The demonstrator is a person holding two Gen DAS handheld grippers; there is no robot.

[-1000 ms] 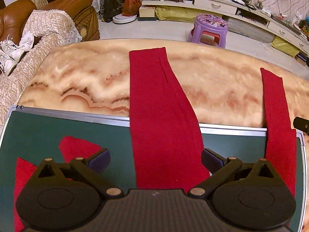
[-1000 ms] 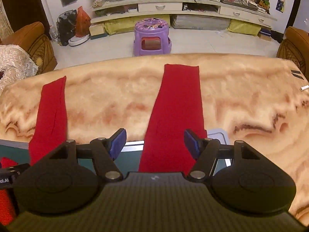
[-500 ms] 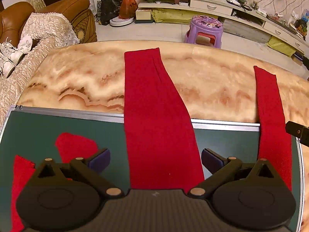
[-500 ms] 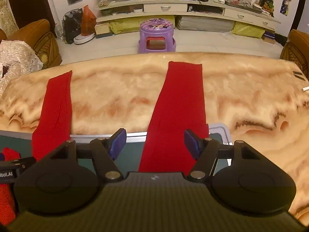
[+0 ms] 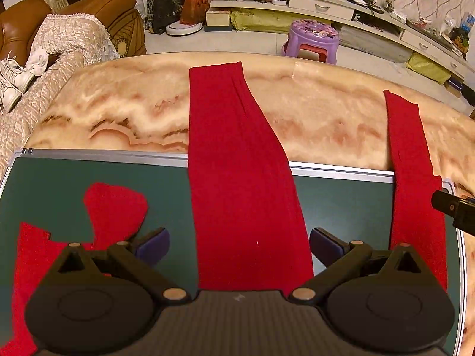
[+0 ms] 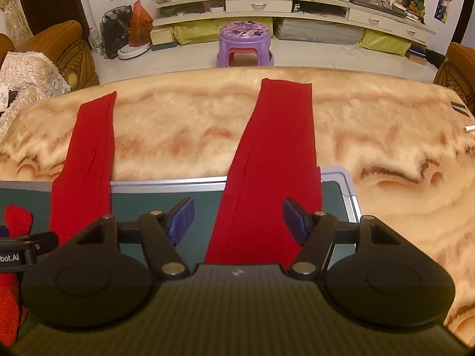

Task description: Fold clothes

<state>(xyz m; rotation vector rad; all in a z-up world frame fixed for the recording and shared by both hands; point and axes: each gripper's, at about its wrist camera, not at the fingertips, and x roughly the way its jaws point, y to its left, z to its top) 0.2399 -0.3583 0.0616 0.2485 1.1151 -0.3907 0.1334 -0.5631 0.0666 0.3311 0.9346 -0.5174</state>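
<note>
A red garment lies flat with two long legs stretching away over a green board onto the marble table. In the left wrist view my left gripper is open, its jaws on either side of the left leg; the right leg lies far right. In the right wrist view my right gripper is open, its jaws on either side of the right leg; the left leg lies at the left. More red cloth lies at the near left of the board.
The board's metal rim crosses the table. A purple stool stands beyond the far table edge. A sofa with a lace cover is to the left. A small white object lies at the table's right edge.
Both grippers have drawn slightly back and up, so the legs look a little farther off. Both stay open. The garment has not moved.
</note>
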